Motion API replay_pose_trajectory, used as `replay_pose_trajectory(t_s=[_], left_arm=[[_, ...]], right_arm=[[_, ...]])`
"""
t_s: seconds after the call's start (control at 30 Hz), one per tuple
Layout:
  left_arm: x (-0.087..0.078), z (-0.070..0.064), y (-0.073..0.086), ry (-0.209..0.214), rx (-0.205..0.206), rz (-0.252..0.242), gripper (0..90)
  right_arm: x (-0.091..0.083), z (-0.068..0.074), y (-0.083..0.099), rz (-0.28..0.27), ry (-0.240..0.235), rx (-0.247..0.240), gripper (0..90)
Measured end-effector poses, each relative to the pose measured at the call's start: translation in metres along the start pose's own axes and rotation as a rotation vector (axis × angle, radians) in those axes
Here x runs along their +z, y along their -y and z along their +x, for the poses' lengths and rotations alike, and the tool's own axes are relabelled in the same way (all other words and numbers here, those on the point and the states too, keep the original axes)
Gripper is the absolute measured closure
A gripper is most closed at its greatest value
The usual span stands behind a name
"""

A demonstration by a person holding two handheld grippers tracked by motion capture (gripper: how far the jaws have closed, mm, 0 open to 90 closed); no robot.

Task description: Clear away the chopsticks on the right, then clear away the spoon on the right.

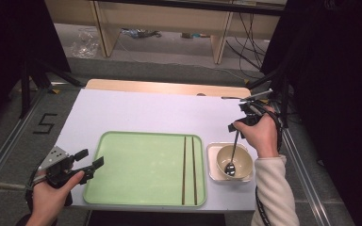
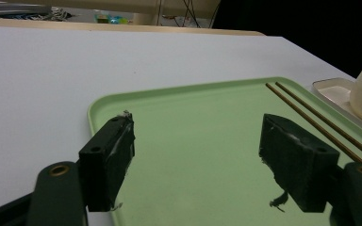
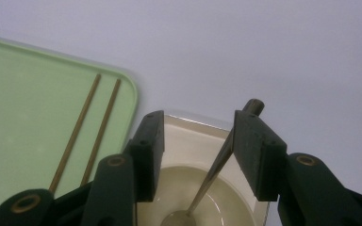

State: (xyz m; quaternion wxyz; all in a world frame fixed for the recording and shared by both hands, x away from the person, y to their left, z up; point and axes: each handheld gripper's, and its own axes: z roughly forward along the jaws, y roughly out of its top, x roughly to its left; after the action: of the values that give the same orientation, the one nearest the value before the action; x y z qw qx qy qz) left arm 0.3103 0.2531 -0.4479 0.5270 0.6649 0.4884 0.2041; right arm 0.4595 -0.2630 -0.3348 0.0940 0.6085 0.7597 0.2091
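Right side of the high view: the right gripper hangs above the cream bowl, and the spoon leans out of that bowl, head down in the bottom, handle slanting up toward the jaws. In the right gripper view the jaws stand spread, with the handle lying against the inner face of the right-hand jaw and a clear gap to the other, so nothing is pinched. My read: this is either a grasp about to close or a release just made (the frames don't settle which). The bowl sits on a small white square dish, just beside the green tray, likely parked there so the spoon has a rest.

Lower left, the left gripper waits spread at the tray's edge, holding nothing. Two chopsticks lie parallel along the tray's right side, untouched.

Hard to make out: the spoon's head is cut off at the bottom of the right gripper view, and the handle's tip hides behind the jaw.
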Motion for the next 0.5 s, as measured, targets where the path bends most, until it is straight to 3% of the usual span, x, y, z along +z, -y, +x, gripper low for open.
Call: replay_pose_trajectory(t_s=[0.5], left_arm=[[0.000, 0.000, 0.000, 0.008, 0.000, 0.000, 26.8]], right_arm=[[0.006, -0.014, 0.004, 0.009, 0.008, 0.005, 55.2]])
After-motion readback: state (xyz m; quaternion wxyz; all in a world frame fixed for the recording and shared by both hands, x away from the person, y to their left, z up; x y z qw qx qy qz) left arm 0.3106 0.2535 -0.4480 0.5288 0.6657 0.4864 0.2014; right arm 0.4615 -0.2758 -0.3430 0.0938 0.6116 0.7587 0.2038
